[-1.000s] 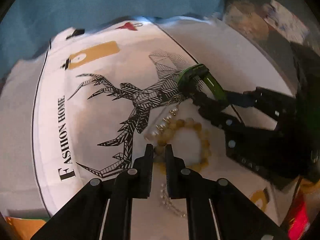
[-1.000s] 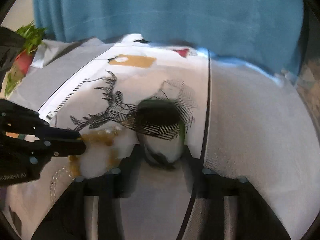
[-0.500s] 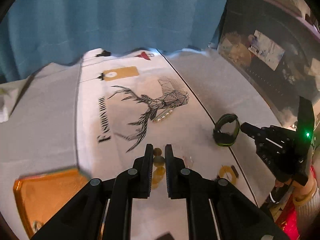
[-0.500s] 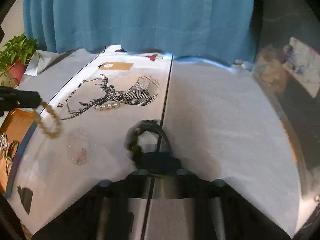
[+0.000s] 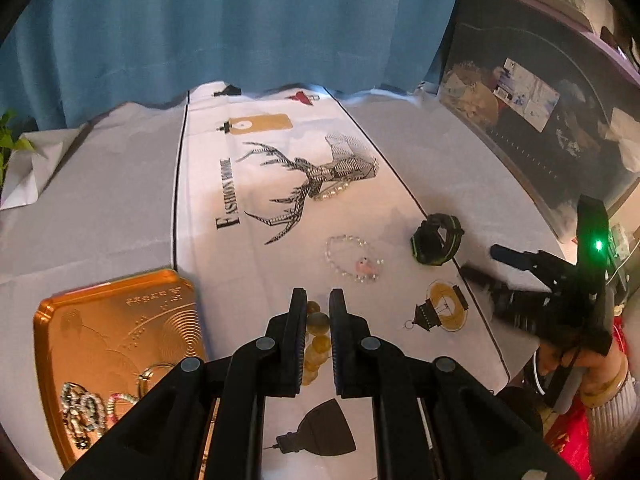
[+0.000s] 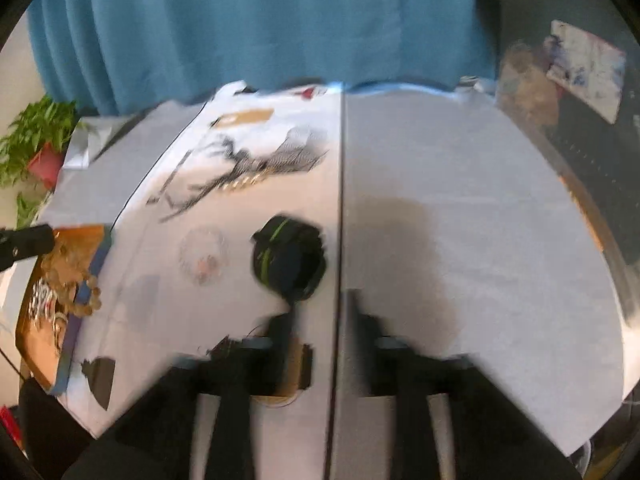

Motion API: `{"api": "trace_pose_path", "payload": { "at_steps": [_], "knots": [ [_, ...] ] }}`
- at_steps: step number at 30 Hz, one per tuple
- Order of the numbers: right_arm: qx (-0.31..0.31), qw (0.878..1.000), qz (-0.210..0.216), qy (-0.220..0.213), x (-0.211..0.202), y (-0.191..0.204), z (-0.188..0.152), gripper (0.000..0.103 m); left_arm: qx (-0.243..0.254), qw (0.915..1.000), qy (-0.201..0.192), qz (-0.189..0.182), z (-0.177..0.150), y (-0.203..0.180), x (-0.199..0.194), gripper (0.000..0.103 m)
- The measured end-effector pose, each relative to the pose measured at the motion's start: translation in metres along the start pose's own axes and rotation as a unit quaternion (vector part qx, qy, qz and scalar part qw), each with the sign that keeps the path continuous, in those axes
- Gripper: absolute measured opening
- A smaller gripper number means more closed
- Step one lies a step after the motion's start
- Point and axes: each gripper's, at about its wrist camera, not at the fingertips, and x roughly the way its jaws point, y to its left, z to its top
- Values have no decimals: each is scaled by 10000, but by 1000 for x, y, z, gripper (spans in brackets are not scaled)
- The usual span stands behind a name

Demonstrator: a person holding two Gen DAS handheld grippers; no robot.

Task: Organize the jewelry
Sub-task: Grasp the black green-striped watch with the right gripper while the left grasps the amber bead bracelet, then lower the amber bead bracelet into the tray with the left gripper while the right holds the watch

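Two claws are mine: my left gripper (image 5: 318,306) pinches the amber bead bracelet (image 5: 316,334) at lower centre, beads dangling beside the gold tray (image 5: 116,320) at lower left. My right gripper (image 6: 320,312), jaws just spread and empty, sits below the black-green band (image 6: 288,258) lying mid-frame on the tablecloth (image 6: 460,220).
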Motion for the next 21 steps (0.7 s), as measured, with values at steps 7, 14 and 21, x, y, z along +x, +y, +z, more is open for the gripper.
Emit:
{"api": "trace_pose_path", "payload": {
  "at_steps": [7,14,21],
  "knots": [
    [-452,9990,-22,-43,39,21,1,82,-104,9997,241,-18,1,8,34,9],
    [-442,9987,-243,51,71,22,7,50,-285,9987,414,73,-4,25,52,9],
    [-51,9995,-215,-236,7,21,-12,50,-64,9998,-68,150,-6,5,-6,9]
  ]
}}
